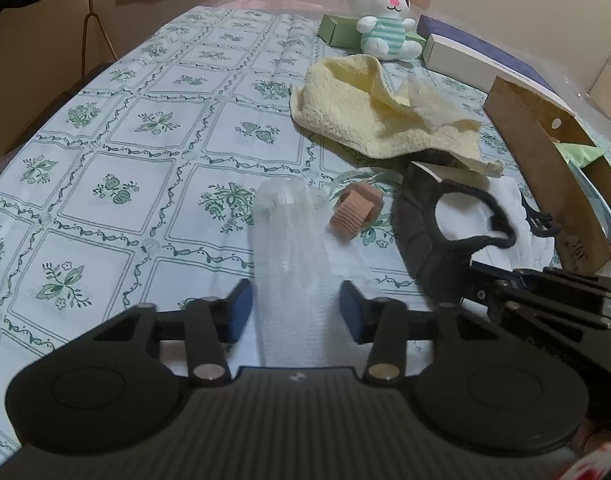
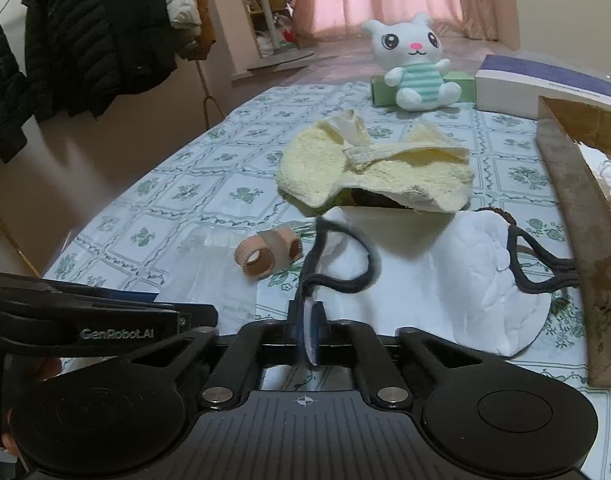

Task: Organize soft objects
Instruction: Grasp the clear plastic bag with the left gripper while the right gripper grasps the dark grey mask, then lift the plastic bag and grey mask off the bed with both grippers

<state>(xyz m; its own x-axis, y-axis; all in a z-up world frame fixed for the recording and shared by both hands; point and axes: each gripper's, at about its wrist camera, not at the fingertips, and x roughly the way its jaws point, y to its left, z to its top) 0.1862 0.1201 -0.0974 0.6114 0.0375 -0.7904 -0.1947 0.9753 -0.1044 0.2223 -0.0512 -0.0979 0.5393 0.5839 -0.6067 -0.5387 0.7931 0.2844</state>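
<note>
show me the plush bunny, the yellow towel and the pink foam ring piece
plush bunny [image 2: 419, 80], right wrist view, striped belly
yellow towel [image 1: 369, 120], left wrist view, middle of the cloth
pink foam ring piece [image 2: 261, 262], right wrist view, near ring

towel [image 2: 369, 172] mid-counter [image 2: 177, 192], plush toy [image 2: 415, 64] behind it against a small box [image 2: 381, 92], ring thingy [image 2: 265, 254] in front-left, mask [image 2: 445, 280] front-right, cardboard box [image 2: 577, 216] far right

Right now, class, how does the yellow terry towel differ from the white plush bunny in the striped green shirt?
The yellow terry towel lies crumpled and low at mid-table; the white plush bunny in the striped green shirt sits upright at the far end. The towel is one plain colour; the bunny has a face and stripes. The towel covers part of a dark item; the bunny leans against a green box. Both are soft and untouched.
</note>
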